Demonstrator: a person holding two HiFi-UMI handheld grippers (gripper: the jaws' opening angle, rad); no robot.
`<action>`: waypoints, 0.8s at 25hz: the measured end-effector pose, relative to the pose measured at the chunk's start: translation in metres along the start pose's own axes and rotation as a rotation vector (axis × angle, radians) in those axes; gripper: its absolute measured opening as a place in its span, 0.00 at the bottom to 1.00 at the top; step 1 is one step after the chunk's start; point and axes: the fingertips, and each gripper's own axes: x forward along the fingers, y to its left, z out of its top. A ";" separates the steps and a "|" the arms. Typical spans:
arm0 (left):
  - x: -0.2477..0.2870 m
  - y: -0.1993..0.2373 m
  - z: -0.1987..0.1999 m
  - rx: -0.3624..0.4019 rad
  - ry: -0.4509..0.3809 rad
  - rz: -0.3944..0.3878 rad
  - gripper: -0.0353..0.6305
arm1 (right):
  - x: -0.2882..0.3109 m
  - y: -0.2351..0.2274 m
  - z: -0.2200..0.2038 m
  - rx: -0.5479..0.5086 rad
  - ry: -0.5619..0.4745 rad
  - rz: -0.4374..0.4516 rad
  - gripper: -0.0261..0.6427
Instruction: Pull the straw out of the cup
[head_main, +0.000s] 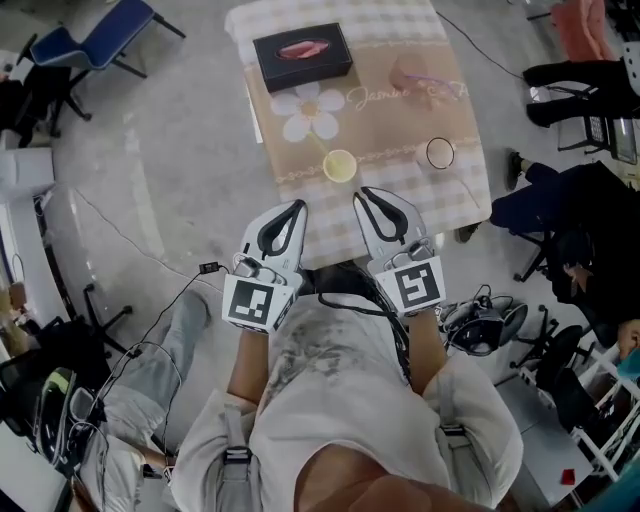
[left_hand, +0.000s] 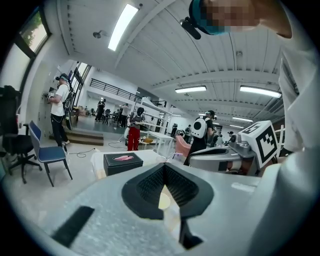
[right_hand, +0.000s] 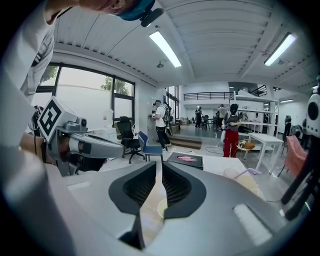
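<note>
- Hovering at the near edge of the table (head_main: 400, 130), the left gripper (head_main: 298, 207) and the right gripper (head_main: 362, 193) sit side by side, both well short of the job.
- Left gripper: its tips look pressed together with nothing caught in them.
- Right gripper: a narrow slit shows between its jaws, and it is empty too.
- The cup (right_hand: 234, 174) is clear and stands on the far right part of the table, well apart from both grippers. The straw (right_hand: 251, 171) is in it, its purple end leaning out over the rim to the right.
- From above the cup is only a pale smear on the cloth, so I would not swear it stands fully upright, though the right gripper view suggests it does.
- A yellow round thing (head_main: 339, 165) lies just ahead of the grippers, and a thin ring (head_main: 440, 152) lies between the right gripper and the cup. A black box (head_main: 302, 55) sits at the far end.
- Nothing of the task is done yet.
- Risk: a reach straight for the cup could knock the ring or the yellow thing.
- Risk: the cup looks light. If the straw is pulled with nothing steadying the cup, it may tip or drag along.
- Risk: the straw is thin, so a slit that narrow could bump the straw aside instead of closing round it.
</note>
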 end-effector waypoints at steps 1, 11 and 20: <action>0.002 0.001 -0.001 -0.002 -0.001 0.000 0.06 | 0.003 -0.002 -0.002 -0.002 0.005 0.004 0.11; 0.025 0.022 -0.022 -0.034 0.030 0.029 0.06 | 0.034 -0.013 -0.033 0.002 0.087 0.045 0.14; 0.045 0.035 -0.040 -0.066 0.074 0.042 0.06 | 0.059 -0.024 -0.045 0.002 0.098 0.073 0.16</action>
